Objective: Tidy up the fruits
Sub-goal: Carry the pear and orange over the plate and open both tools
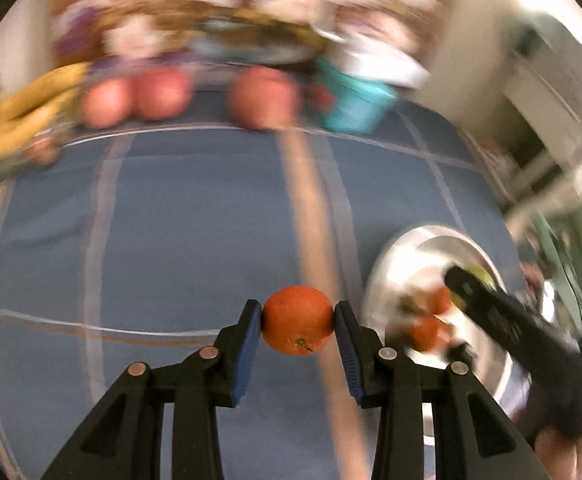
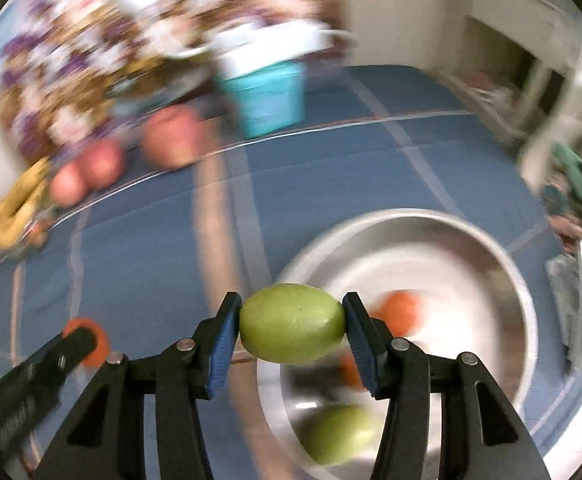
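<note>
My left gripper (image 1: 297, 314) is shut on a small orange (image 1: 297, 326), lifted above the blue striped cloth (image 1: 171, 220). My right gripper (image 2: 293, 312) is shut on a green oval fruit (image 2: 293, 324) over the near-left rim of a steel bowl (image 2: 419, 224). Inside the bowl lie two blurred oranges (image 2: 401, 316) and another green fruit (image 2: 337, 434). The left wrist view has the bowl (image 1: 423, 248) at lower right with the right gripper (image 1: 465, 282) over it. In the right wrist view the left gripper's fingers (image 2: 71, 346) and their orange (image 2: 97, 344) sit at lower left.
Along the far edge of the cloth lie bananas (image 1: 23, 116), three reddish round fruits (image 1: 159, 92) and a teal container (image 1: 355, 104), with a floral fabric behind. White furniture (image 1: 531, 80) stands at the right. Both views are motion-blurred.
</note>
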{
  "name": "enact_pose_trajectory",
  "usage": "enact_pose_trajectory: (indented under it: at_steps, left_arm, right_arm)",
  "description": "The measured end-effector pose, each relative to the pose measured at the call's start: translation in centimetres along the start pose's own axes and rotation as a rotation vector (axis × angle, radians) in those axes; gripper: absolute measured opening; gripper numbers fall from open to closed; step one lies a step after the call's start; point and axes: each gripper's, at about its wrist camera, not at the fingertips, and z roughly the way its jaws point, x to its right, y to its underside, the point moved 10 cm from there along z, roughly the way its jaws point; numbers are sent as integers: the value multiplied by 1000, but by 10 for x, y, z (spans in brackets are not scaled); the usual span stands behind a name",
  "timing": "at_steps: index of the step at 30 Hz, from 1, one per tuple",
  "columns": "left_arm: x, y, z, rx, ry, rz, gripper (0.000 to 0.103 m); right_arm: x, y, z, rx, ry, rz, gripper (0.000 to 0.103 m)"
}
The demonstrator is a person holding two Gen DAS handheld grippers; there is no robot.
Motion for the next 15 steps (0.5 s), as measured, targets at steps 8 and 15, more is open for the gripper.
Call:
enact_pose_trajectory:
  at_steps: [8, 15]
  left_arm:
    - [57, 12, 20, 17, -1, 180, 41]
    - [71, 17, 23, 0, 52, 194, 45]
  right_arm:
    - [101, 6, 9, -18, 81, 166, 54]
    - [114, 13, 20, -48, 84, 190, 54]
